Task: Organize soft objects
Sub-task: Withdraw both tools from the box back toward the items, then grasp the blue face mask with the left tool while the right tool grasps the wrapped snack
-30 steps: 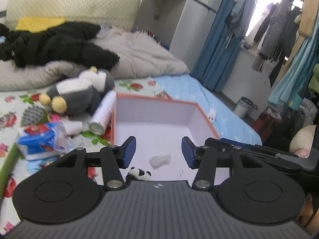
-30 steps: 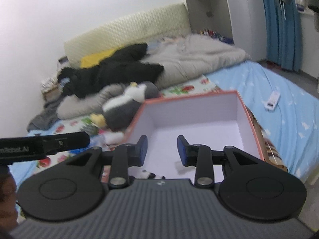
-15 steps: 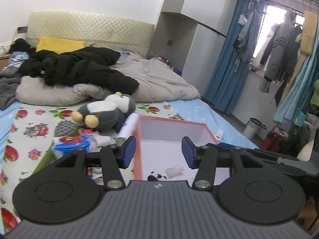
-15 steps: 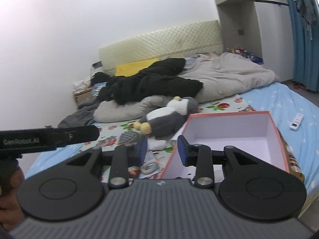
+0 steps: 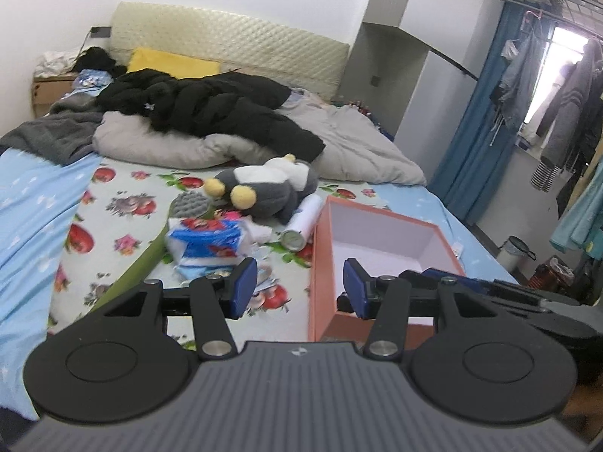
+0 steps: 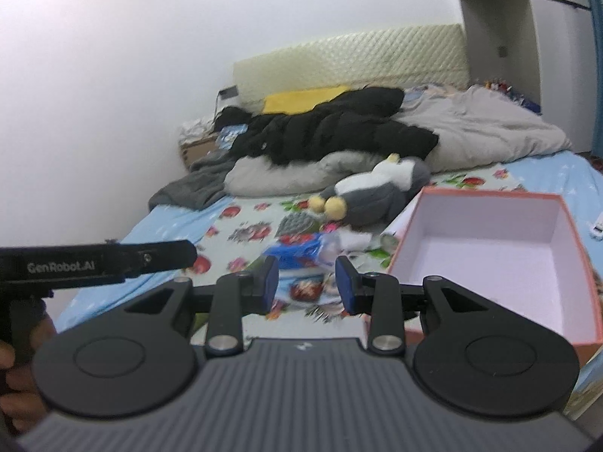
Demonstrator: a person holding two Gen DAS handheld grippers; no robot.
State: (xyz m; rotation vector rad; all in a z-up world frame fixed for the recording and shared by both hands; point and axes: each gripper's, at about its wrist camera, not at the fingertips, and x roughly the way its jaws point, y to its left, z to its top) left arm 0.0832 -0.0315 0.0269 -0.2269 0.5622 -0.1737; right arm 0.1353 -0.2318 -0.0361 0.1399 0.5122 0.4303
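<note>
An open orange box with a white inside stands on the bed; it also shows in the right wrist view. A grey and white plush penguin lies beyond the box, also in the right wrist view. A blue and white soft pack lies left of the box, blurred in the right wrist view. My left gripper is open and empty, above the box's near left corner. My right gripper is open and empty, above the sheet left of the box.
A white can lies between the penguin and the box. A grey spiky pad sits by the penguin's feet. A black jacket and grey duvet fill the bed's far end. A white remote lies right of the box.
Both grippers have drawn back and up from inside the box. The views now take in the whole bed, and the box's contents are hidden behind its near wall.
</note>
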